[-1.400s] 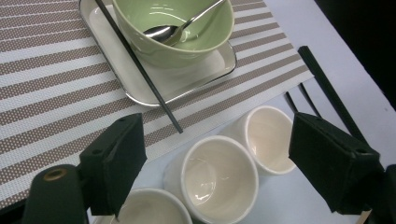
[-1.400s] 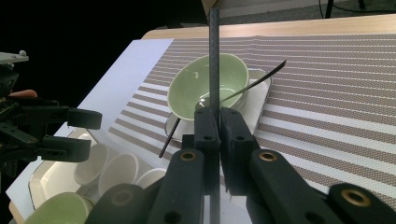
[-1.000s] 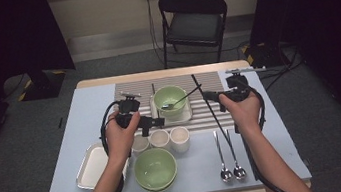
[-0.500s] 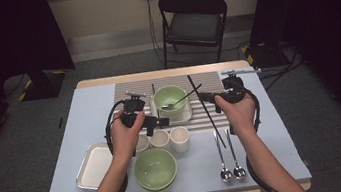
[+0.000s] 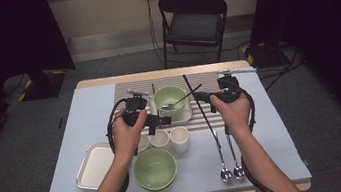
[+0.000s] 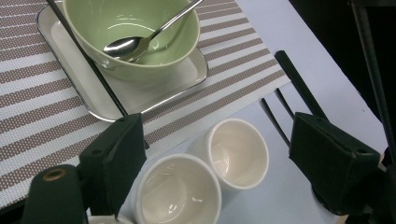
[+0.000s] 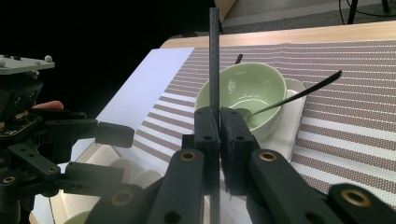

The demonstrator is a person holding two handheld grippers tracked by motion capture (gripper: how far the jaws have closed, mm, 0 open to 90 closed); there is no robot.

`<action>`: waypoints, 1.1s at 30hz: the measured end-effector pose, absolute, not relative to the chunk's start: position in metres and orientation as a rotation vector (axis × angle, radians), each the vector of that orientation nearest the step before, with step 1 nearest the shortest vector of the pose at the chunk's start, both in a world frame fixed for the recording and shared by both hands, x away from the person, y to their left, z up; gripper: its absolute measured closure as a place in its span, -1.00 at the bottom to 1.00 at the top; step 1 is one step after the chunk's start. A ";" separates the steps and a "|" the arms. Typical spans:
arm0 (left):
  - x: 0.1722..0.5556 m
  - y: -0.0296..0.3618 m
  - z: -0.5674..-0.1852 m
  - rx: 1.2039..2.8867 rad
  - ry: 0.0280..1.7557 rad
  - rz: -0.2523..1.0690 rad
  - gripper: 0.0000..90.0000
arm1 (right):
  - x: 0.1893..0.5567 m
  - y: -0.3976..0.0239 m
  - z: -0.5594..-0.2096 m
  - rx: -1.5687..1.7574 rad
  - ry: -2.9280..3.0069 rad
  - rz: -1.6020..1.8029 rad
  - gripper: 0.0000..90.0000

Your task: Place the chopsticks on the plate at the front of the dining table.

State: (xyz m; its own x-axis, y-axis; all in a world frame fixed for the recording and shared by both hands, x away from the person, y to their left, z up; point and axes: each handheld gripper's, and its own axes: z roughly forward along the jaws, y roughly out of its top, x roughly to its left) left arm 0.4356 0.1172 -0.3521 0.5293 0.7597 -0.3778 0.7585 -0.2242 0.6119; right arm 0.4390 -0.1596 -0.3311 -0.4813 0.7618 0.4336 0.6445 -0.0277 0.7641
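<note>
A black chopstick (image 7: 214, 60) is clamped between the right gripper (image 7: 218, 125) jaws, apparently for setting beside the green bowl (image 7: 243, 93). The left gripper (image 6: 212, 154) jaws are held apart over two white cups (image 6: 205, 168), probably for grasping one.

The black chopstick (image 7: 214, 60) is a long, thin, matte rod of square section. It is clamped between the closed jaws of the right hand-held gripper (image 7: 218, 122), which hold it partway along its length. In the right gripper view it stands upright before the green bowl. In the high view the chopstick (image 5: 198, 103) slants over the striped mat, its far end toward the table's back edge.
</note>
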 end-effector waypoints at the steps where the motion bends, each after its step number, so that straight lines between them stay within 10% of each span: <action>1: 0.435 0.116 -0.352 1.986 1.235 0.006 -0.60 | 0.439 -0.159 -0.331 1.538 2.108 1.538 0.92; 33: 0.432 0.092 -0.346 2.006 1.191 -0.032 -0.61 | 0.441 -0.143 -0.336 1.549 2.097 1.552 0.92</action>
State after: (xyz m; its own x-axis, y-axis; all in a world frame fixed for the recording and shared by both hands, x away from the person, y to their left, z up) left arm 0.4317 0.0917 -0.3457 0.5593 0.7320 -0.3892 0.7517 -0.2498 0.6104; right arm 0.4406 -0.1428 -0.3361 -0.4743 0.7585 0.4468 0.6490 -0.0417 0.7596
